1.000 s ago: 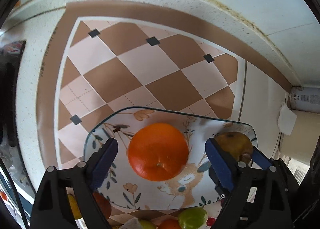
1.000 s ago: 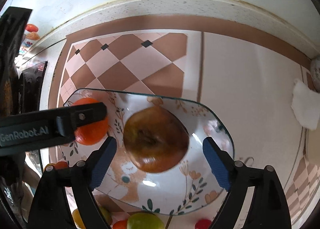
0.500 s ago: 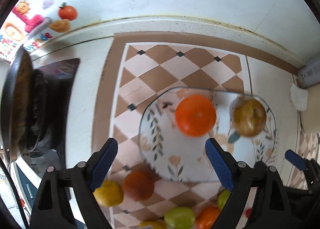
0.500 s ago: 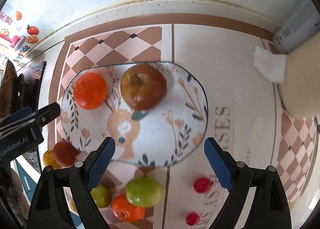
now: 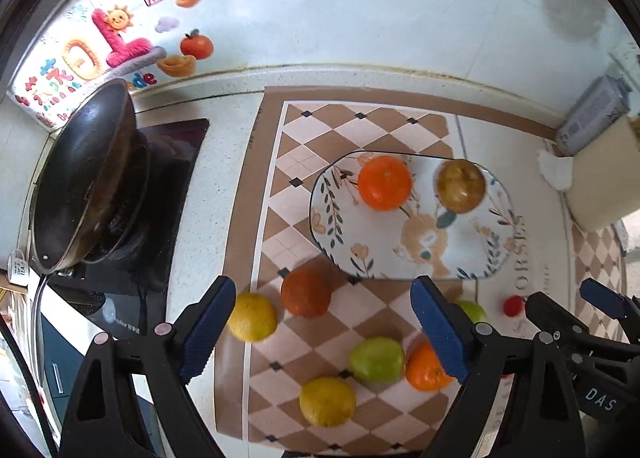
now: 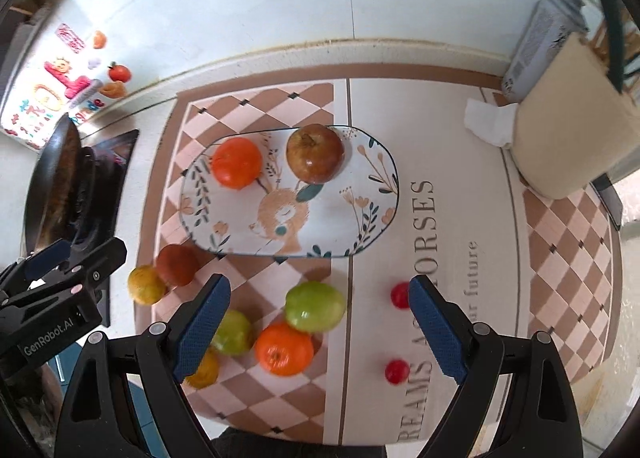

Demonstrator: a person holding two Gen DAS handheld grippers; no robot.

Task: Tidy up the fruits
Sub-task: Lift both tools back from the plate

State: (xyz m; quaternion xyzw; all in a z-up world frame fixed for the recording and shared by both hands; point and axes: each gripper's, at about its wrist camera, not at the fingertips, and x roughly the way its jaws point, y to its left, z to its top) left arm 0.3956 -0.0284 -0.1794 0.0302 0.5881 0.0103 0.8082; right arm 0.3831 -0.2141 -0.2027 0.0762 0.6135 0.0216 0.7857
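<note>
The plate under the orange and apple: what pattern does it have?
The plate is white with a cartoon animal, leaves and flowers; clearest in the right wrist view.

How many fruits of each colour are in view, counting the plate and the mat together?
Orange fruits: 2
Red-brown fruits: 2
Green fruits: 2
Yellow fruits: 2
Small red fruits: 2
Total: 10
</note>
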